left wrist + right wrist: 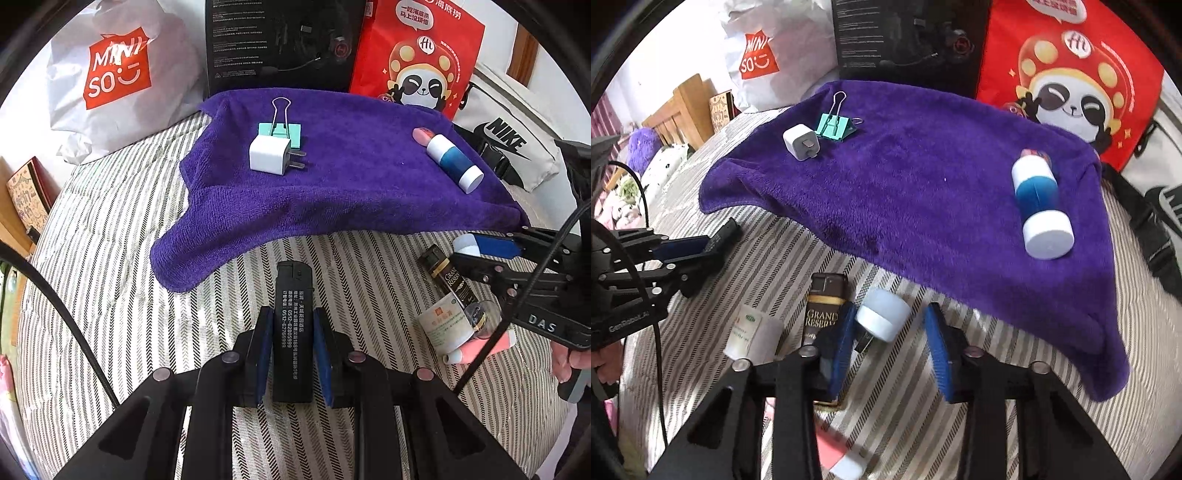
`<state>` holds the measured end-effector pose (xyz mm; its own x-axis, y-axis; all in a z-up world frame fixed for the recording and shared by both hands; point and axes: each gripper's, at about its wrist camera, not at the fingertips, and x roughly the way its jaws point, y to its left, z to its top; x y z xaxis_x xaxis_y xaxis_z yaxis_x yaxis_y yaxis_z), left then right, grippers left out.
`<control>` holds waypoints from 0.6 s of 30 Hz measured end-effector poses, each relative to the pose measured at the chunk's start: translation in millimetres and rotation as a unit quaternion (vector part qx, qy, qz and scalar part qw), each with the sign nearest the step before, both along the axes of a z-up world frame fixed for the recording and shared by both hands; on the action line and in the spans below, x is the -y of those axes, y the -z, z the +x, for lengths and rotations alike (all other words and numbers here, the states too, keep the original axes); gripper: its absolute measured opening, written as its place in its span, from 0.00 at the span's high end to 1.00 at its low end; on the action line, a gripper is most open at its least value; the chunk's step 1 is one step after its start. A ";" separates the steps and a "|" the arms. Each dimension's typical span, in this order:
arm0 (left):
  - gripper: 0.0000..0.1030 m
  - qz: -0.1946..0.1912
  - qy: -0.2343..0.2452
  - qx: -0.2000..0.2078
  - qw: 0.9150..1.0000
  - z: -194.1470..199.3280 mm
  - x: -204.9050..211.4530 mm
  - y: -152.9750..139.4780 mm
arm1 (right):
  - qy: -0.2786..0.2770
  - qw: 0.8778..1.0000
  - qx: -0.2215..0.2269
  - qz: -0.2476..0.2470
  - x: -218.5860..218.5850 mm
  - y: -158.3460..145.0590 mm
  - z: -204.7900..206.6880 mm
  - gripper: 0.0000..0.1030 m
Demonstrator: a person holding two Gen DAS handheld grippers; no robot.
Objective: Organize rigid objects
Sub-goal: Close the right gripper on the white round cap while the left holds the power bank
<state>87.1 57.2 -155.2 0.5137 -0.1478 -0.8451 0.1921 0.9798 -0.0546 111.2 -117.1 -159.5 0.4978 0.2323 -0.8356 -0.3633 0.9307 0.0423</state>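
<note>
My left gripper (292,321) is shut on a black lighter (292,325) with white print, held just over the striped bedding in front of the purple towel (332,192). On the towel lie a white charger plug (269,154), a mint binder clip (280,127) and a blue-and-white tube (452,162). My right gripper (890,325) is open around a small white-capped item (882,319) on the bedding by the towel's near edge; it does not grip it. In the left wrist view the right gripper (480,249) appears at the right.
Beside the right gripper lie a dark "Grand Reserve" box (823,314), a white jar (753,334) and a pink-and-white tube (838,456). A Miniso bag (118,70), a black box (280,40), a red panda bag (417,55) and a Nike bag (506,144) stand behind the towel.
</note>
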 end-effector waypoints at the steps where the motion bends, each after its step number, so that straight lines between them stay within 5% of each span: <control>1: 0.79 0.000 0.000 0.001 1.000 -0.3 0.2 0.0 | -0.002 1.000 0.003 -0.004 -1.6 0.1 0.3 0.71; 18: 0.79 -0.029 0.007 -0.012 0.999 -9.7 -11.6 -1.8 | 0.046 0.998 -0.028 -0.028 49.6 -3.2 -38.8 0.72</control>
